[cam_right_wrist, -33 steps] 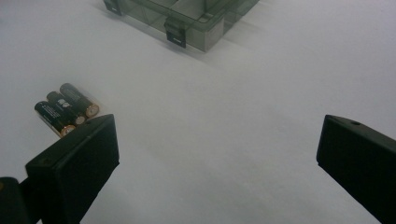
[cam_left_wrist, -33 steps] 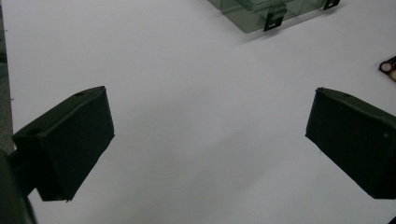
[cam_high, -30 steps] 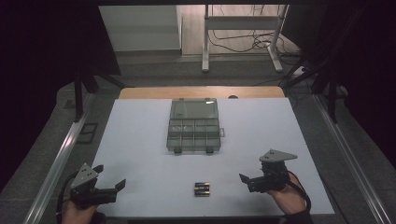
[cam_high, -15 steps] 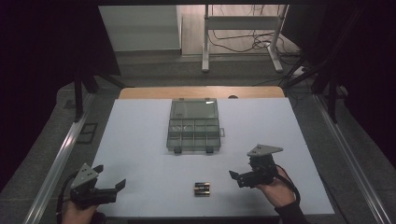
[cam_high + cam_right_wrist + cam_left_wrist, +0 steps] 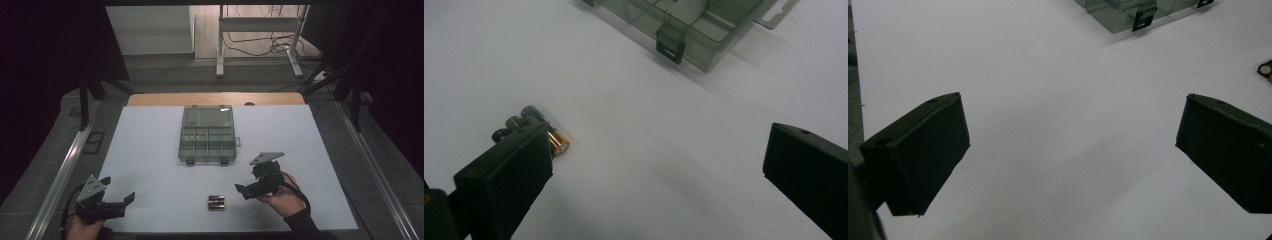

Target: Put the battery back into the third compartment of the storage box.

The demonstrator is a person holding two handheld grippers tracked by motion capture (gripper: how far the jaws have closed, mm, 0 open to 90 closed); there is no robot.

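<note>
I am on the approach to the batteries [image 5: 216, 202], a small cluster lying flat on the white counter [image 5: 150, 150] near my edge, a little in front of the compartment box [image 5: 207, 144]. My right tool [image 5: 248, 191] hangs just to the right of them, its jaws spread wide with nothing between them; in the right gripper view the batteries [image 5: 531, 129] peek out beside the left jaw, so I am not yet lined up over them. My left tool [image 5: 119, 202] rests low at the near left corner, well apart from everything, also spread wide and empty.

The next move, as I judge it, calls for swinging the right tool a bit further toward the batteries, bringing the jaws down astride one of them, and closing gently, since they lie touching one another and could roll.

The box is clear greenish plastic with its lid [image 5: 207, 116] thrown open toward the far side. Its compartments look mostly empty; one or two far cells may hold something small, but I cannot tell what.
</note>
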